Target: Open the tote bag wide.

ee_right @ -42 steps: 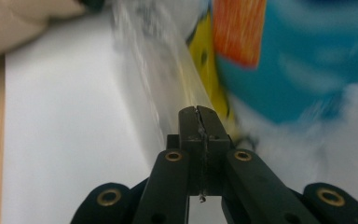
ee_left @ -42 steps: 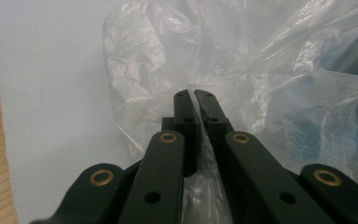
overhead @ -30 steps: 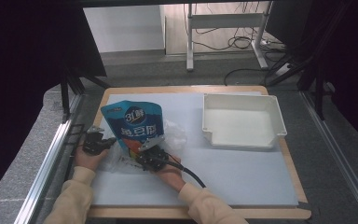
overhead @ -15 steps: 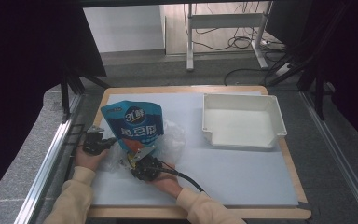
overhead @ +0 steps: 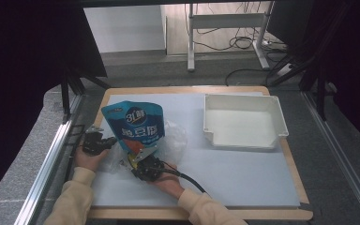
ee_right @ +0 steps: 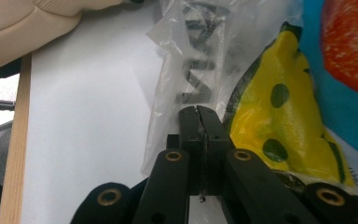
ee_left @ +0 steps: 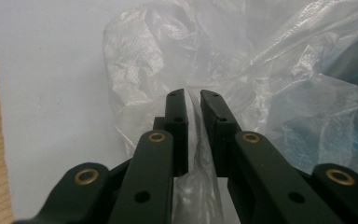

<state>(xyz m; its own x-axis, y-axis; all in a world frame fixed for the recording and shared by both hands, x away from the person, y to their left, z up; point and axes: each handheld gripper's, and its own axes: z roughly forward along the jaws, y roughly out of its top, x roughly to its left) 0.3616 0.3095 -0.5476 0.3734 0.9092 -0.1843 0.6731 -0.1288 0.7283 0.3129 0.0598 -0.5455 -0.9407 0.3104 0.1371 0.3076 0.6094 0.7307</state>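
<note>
Two grippers work at the clear plastic bag (overhead: 171,140) near the left front of the white table (overhead: 243,173), with the blue snack pouch (overhead: 136,126) standing half inside it. Left gripper (ee_left: 193,95): jaws have just been opening, now a narrow gap with a fold of the film running between the pads, hardly pressed. Right gripper (ee_right: 199,112): jaws pressed tight together, pinching the bag's edge just beside the pouch's yellow print. White tray (overhead: 243,123) sits well apart at the right.
</note>
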